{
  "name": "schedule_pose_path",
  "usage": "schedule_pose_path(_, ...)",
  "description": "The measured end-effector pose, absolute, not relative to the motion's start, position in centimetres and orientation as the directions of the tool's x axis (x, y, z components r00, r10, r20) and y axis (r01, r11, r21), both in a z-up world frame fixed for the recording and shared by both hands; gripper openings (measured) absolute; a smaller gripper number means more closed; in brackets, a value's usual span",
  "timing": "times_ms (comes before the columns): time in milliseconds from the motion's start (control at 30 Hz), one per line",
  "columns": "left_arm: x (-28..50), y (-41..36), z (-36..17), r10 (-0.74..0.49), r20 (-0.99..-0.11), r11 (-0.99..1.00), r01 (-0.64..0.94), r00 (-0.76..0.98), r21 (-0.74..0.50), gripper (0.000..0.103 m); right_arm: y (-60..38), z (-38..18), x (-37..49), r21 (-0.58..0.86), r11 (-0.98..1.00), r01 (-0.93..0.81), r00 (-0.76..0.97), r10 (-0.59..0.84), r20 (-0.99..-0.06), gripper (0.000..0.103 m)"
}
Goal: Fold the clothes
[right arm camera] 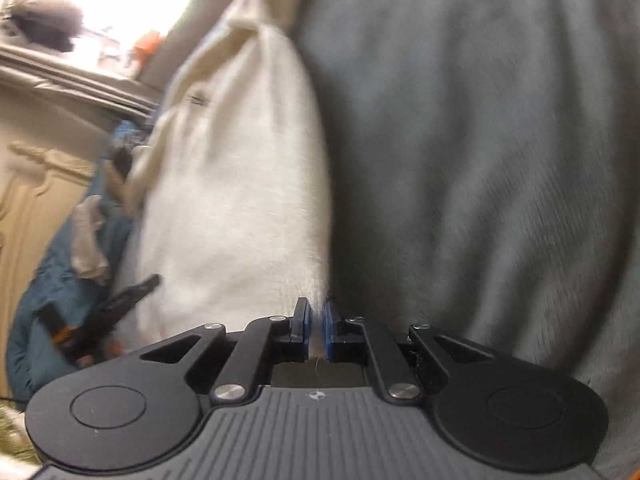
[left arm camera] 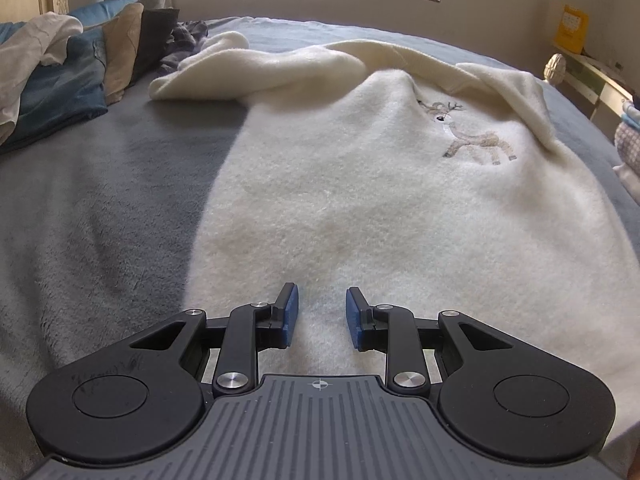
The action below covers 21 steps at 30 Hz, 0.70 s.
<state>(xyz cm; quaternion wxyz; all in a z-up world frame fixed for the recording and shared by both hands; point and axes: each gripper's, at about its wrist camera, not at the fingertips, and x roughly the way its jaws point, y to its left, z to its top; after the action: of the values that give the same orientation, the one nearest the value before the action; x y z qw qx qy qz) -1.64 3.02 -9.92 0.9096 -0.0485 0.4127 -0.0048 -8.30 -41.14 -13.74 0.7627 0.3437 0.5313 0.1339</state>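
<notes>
Cream fleece sweater point(left arm camera: 360, 184) lies spread on the grey bed blanket point(left arm camera: 100, 208) directly ahead of the left gripper point(left arm camera: 322, 316); embroidered deer point(left arm camera: 468, 132) ahead and to the right, one sleeve point(left arm camera: 224, 76) flung far ahead-left. Left gripper's blue pads stand apart over the hem, nothing pinched. Right gripper point(right arm camera: 318, 330) is pressed together on the sweater's edge point(right arm camera: 240, 200), which stretches ahead-left; view blurred

Sweater point(left arm camera: 360, 184) on bed point(left arm camera: 100, 208), clothes pile point(left arm camera: 60, 76) at its left.
</notes>
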Motion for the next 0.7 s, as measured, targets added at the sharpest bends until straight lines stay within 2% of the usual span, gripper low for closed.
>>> schedule_pose_path(67, -1.9, 3.7, -9.5, -0.051, -0.749, 0.994, -0.04, 0.661, -0.103, 0.026, -40.9, -13.7, -7.8, 0.638, 0.751, 0.17, 0.385, 0.545, -0.744, 0.009)
schedule_pose_path(133, -2.3, 4.9, -8.8, -0.035, -0.738, 0.993, -0.063, 0.674, -0.104, 0.026, -40.7, -13.0, -7.5, 0.552, 0.817, 0.168, 0.359, 0.47, -0.806, 0.015)
schedule_pose_path(167, -2.6, 5.8, -8.5, -0.026, -0.737, 0.991, -0.081, 0.675, -0.109, 0.027, -40.9, -12.5, -7.3, 0.491, 0.856, 0.163, 0.341, 0.418, -0.842, 0.029)
schedule_pose_path(200, -2.9, 6.6, -8.2, -0.017, -0.737, 0.988, -0.1, 0.676, -0.115, 0.027, -40.9, -11.9, -7.2, 0.449, 0.88, 0.153, 0.34, 0.38, -0.86, 0.035)
schedule_pose_path(300, -3.8, 9.2, -7.2, 0.01, -0.736, 0.979, -0.157, 0.677, -0.131, 0.031, -40.9, -9.9, -6.9, 0.367, 0.923, 0.115, 0.371, 0.303, -0.878, 0.036)
schedule_pose_path(367, -4.5, 11.2, -7.1, -0.015, -0.762, 0.968, -0.181, 0.648, -0.172, 0.032, -40.7, -8.6, -6.6, 0.327, 0.942, 0.083, 0.402, 0.268, -0.876, 0.036)
schedule_pose_path(500, -6.1, 13.6, -7.0, -0.075, -0.794, 0.96, -0.173, 0.603, -0.222, 0.032, -38.2, -6.6, -4.2, 0.382, 0.923, -0.049, 0.466, 0.359, -0.808, 0.036)
schedule_pose_path(700, -7.8, 13.9, -8.6, -0.202, -0.813, 0.931, -0.151, 0.546, -0.333, 0.036, -30.0, -6.8, -0.4, 0.425, 0.867, -0.26, 0.403, 0.497, -0.768, 0.036)
